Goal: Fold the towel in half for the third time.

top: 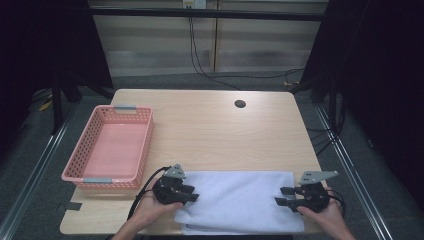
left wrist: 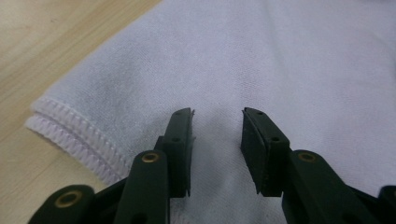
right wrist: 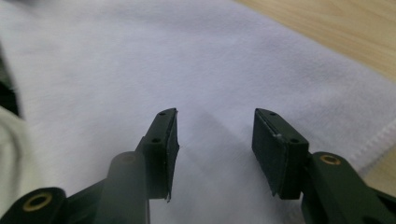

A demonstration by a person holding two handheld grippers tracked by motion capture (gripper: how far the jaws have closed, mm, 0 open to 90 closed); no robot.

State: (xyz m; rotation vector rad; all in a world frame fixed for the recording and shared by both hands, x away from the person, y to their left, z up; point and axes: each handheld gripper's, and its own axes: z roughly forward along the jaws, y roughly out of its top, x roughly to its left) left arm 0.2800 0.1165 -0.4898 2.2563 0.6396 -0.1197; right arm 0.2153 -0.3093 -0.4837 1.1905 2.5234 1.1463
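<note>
Overhead view; tool views close over towel [top: 240, 200]

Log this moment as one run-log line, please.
left gripper: open, over towel's left end | right gripper: open, over towel's right end | towel: folded, flat, ungripped | pink basket: empty

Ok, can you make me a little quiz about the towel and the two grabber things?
1. True or false: the left gripper is shut on the white towel.
2. Which lies nearer the pink basket: A) the left gripper, B) the right gripper?
3. Fill in: the towel lies on the wooden ____.

Key: 1 false, both grippers are open over the towel; 2 A; 3 table.
</note>
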